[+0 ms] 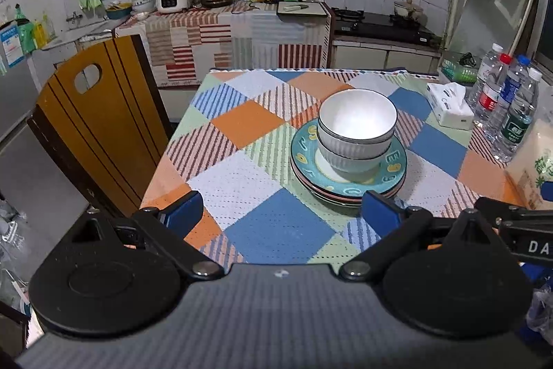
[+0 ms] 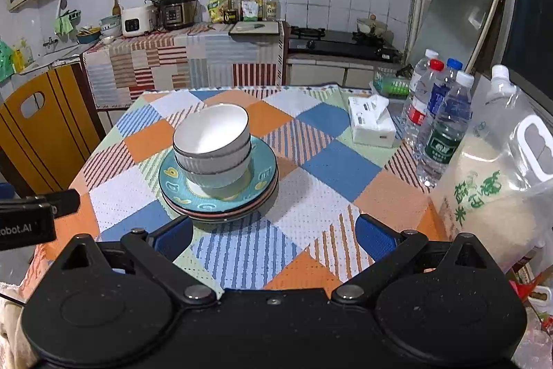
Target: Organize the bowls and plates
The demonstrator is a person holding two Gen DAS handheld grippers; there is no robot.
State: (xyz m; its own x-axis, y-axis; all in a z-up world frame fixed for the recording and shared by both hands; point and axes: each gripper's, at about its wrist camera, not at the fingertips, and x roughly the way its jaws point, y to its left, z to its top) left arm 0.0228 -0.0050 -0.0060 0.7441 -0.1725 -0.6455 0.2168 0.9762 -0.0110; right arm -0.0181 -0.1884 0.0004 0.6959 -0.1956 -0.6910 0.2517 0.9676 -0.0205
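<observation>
Two white ribbed bowls [image 1: 357, 127] are nested on a stack of teal patterned plates [image 1: 394, 175] in the middle of the checked table. The same bowls [image 2: 212, 140] and plates [image 2: 262, 182] show in the right wrist view. My left gripper [image 1: 281, 213] is open and empty, held near the table's front edge, its right finger just before the plate rim. My right gripper [image 2: 274, 237] is open and empty, in front of and right of the stack.
A tissue pack [image 2: 371, 123], several water bottles [image 2: 446, 130] and a bag of rice [image 2: 484, 196] stand along the table's right side. A wooden chair [image 1: 96, 123] stands at the table's left. The kitchen counter [image 1: 221, 19] lies beyond.
</observation>
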